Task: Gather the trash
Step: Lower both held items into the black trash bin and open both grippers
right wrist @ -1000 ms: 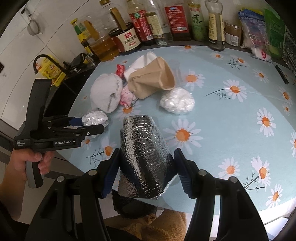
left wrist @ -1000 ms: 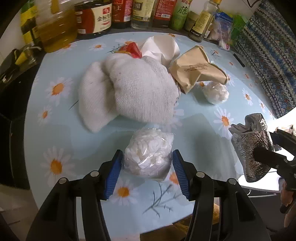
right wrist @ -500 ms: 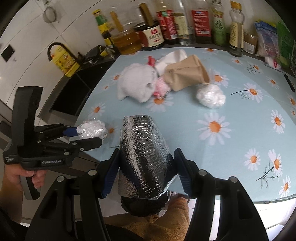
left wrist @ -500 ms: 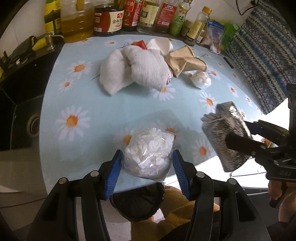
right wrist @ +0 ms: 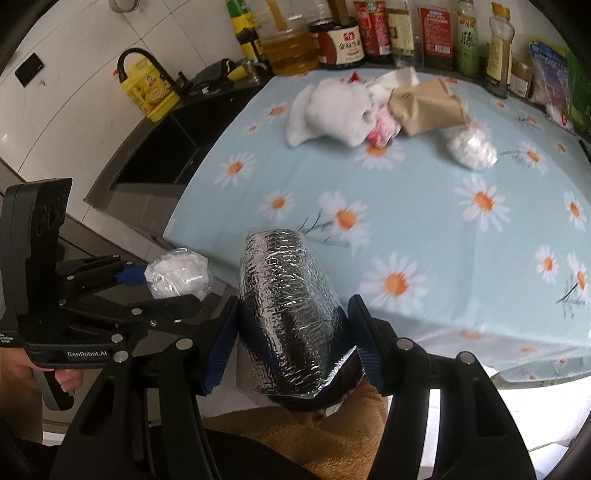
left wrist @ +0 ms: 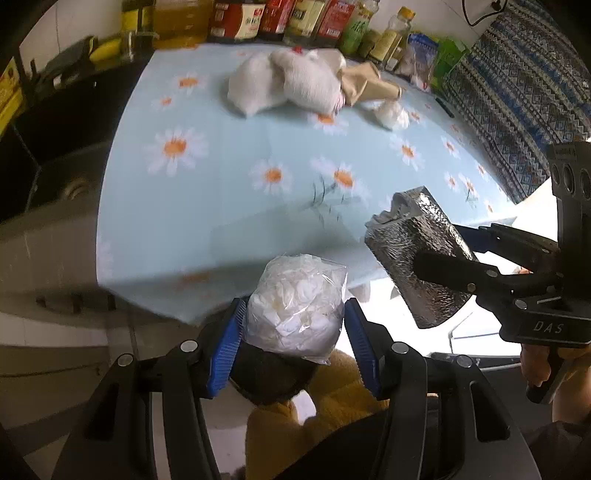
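We see soft, even light on the table [left wrist: 229,206], with faint shadows. Bright white glare burns out the spot past the table's near right edge. The silver foil bag [right wrist: 291,302] shines with tiny glints. The bottles [left wrist: 258,18] at the far edge look smeared. Both round pictures bend at their edges, with black corners.

Bottles [left wrist: 280,18] along back wall cut off by top edge in both views; labels too blurred to read. Dark round thing [left wrist: 271,373] below left gripper [left wrist: 293,332] mostly hidden by plastic bag [left wrist: 295,306]; cannot tell what it is. Lower end of foil pouch [right wrist: 291,314] covers dark object beneath. Red scrap [right wrist: 382,129] half buried under white cloth [right wrist: 332,110]. Pile on table [left wrist: 207,206] motion-blurred.
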`<state>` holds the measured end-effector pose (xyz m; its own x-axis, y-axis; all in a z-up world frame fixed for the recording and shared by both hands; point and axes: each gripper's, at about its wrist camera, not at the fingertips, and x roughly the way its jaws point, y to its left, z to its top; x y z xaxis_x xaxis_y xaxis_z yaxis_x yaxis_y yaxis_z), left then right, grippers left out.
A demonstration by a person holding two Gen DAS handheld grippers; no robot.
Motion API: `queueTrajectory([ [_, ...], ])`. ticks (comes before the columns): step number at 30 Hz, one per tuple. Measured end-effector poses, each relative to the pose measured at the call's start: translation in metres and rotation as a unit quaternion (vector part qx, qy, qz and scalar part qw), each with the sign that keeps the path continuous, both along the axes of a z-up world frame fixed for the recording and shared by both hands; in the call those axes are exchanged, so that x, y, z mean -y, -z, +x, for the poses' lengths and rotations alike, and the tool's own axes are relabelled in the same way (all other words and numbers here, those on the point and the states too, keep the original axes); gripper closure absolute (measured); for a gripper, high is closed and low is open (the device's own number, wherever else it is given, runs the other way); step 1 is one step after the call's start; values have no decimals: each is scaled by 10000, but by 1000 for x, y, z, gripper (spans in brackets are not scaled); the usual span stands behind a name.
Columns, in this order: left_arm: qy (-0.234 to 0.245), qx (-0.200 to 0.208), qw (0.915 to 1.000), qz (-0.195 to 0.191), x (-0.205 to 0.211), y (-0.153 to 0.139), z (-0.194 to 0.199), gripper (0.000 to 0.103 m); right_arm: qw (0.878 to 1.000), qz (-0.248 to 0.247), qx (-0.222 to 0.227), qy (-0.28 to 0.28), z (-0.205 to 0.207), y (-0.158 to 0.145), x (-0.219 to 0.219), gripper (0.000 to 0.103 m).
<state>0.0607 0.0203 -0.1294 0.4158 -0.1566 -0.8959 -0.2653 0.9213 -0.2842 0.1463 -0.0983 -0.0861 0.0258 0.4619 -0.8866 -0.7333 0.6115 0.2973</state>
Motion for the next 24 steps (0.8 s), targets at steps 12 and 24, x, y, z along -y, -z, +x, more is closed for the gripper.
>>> queueTrajectory([
  [12,57,-496,9982,-325,3,50,-33,50,9988,-367,-336,-14,-38,39,-5,43],
  [24,200,-887,9949,-446,15,83,-41,48,9954,-566,-735,227,-41,64,0,36],
])
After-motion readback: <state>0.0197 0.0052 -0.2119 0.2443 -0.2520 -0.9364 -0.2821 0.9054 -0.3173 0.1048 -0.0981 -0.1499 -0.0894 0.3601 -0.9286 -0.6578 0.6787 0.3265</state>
